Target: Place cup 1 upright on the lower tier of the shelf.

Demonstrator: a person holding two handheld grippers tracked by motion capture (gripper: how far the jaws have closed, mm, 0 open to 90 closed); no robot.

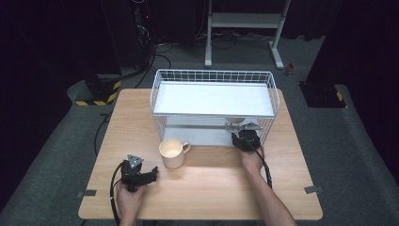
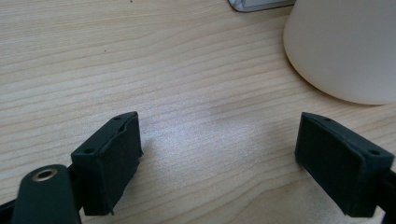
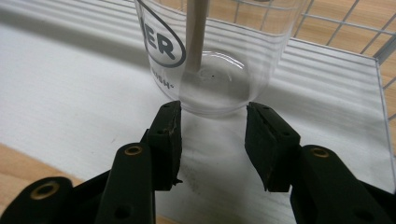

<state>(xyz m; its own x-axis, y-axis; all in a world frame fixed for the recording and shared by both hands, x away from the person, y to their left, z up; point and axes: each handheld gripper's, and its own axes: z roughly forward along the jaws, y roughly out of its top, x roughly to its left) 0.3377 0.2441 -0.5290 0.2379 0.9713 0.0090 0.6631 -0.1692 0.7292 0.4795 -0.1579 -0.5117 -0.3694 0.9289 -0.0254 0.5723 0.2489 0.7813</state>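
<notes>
Clear plastic cup (image 3: 219, 56), inside the wire rack (image 1: 214, 101): we see the right gripper (image 3: 212, 135) closed on its base; left gripper (image 2: 219, 163) wide open, empty.

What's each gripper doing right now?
Left gripper: open, holding nothing, beside the mug.
Right gripper: shut on the clear cup.

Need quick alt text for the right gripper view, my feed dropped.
The right gripper has its two black jaws closed on the base of a clear plastic cup with printed lettering, standing on the rack's white shelf. Wire mesh runs behind.
</notes>
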